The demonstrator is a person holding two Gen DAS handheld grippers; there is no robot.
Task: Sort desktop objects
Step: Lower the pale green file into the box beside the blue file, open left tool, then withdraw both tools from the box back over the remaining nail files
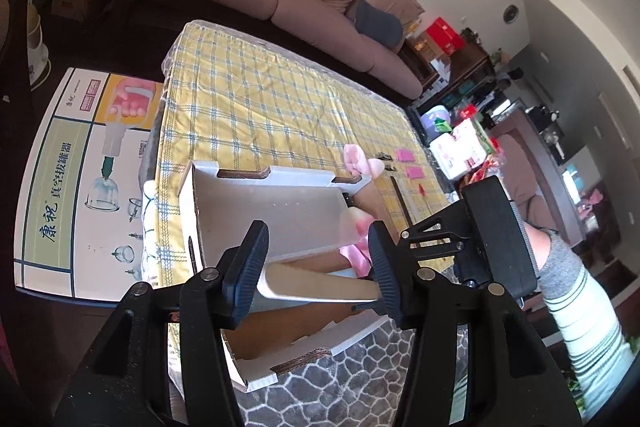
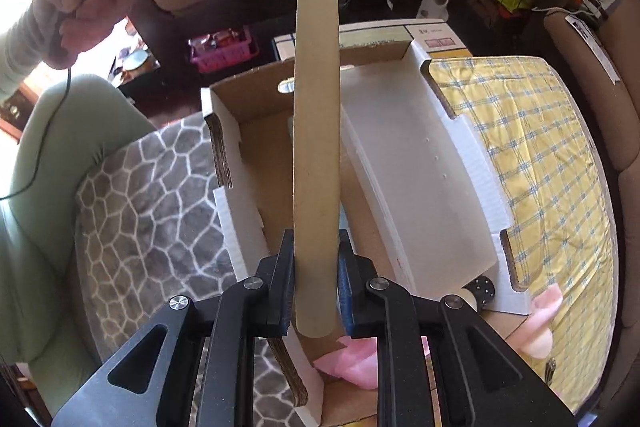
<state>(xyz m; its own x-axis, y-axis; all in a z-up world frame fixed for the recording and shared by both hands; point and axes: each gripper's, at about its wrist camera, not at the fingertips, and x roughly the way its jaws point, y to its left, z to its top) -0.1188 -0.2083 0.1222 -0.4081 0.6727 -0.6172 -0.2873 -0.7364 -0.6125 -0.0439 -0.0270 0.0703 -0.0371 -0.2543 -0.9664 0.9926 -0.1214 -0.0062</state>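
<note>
Clamping the near end of the long flat tan strip [image 2: 316,147]: right gripper [image 2: 316,291], jaws narrow, both pads pressed against the strip's flat faces. Pointed steeply down over the shallow open cardboard box with white lining [image 2: 460,163].

Strip position: held in the air above the box, not resting on it. Long axis running straight away from the right gripper, roughly parallel to the box's long walls, toward the box's far short wall. Far end reaching the left gripper [image 1: 316,267].

Left gripper state: jaws partly open, standing to either side of the strip's far end. In the left wrist view the strip lies crosswise between the pads. Contact with either pad cannot be told; no firm grip evident. Carried by the person's hand [image 2: 76,15], seen at the upper left of the right wrist view.

Box position: at the near edge of the yellow checked cloth-covered table [image 2: 540,147], one long wall along the grey patterned surface [image 2: 152,207] beside the table. Pale pink soft pieces [image 2: 352,359] lying in the box end directly below the right gripper.

Judgement for the coming move: load carried by the right gripper alone. Lower with the long axis kept parallel to the long walls, so both ends clear the short walls. Keep clear of the pink pieces.
</note>
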